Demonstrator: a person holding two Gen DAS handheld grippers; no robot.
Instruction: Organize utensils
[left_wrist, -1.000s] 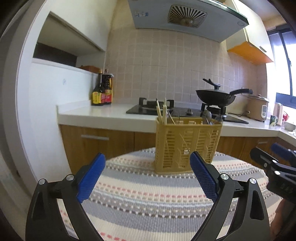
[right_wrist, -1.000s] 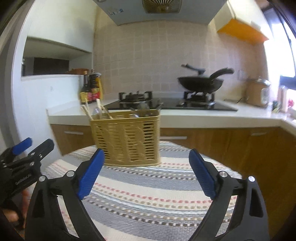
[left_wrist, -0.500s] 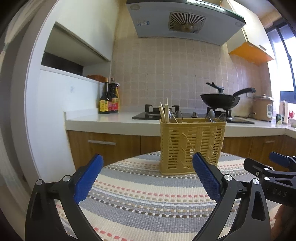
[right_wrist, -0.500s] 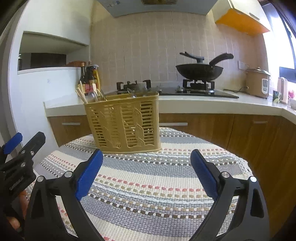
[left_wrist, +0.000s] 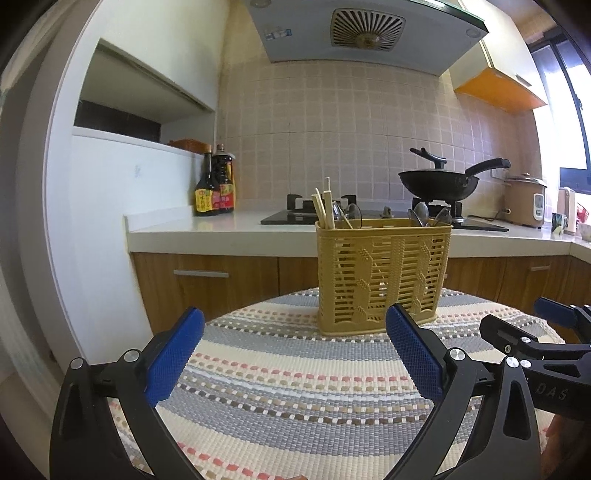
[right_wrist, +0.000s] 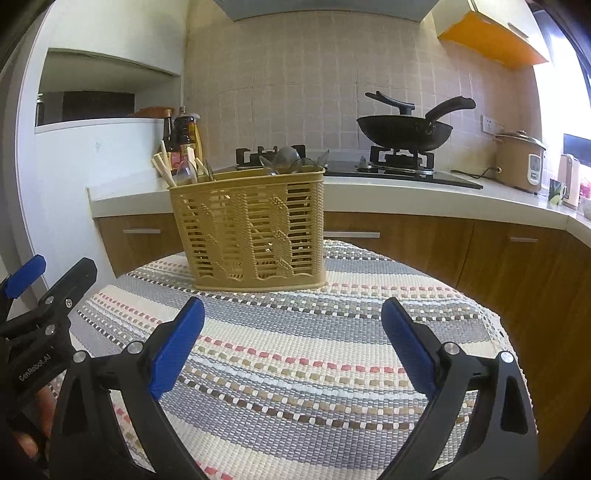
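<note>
A round table with a striped cloth (left_wrist: 280, 373) carries a yellow basket (left_wrist: 382, 275) at its far side. Chopsticks (left_wrist: 323, 208) and spoons (left_wrist: 421, 214) stand inside the basket. The left gripper (left_wrist: 295, 354) and right gripper (right_wrist: 293, 338) are both spread wide, holding nothing, well apart from the basket.

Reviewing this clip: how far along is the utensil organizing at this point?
Looks done: chopsticks and spoons stand in the yellow basket. In hand: nothing; left gripper and right gripper are open. Left: no loose utensils visible on the striped cloth.
</note>
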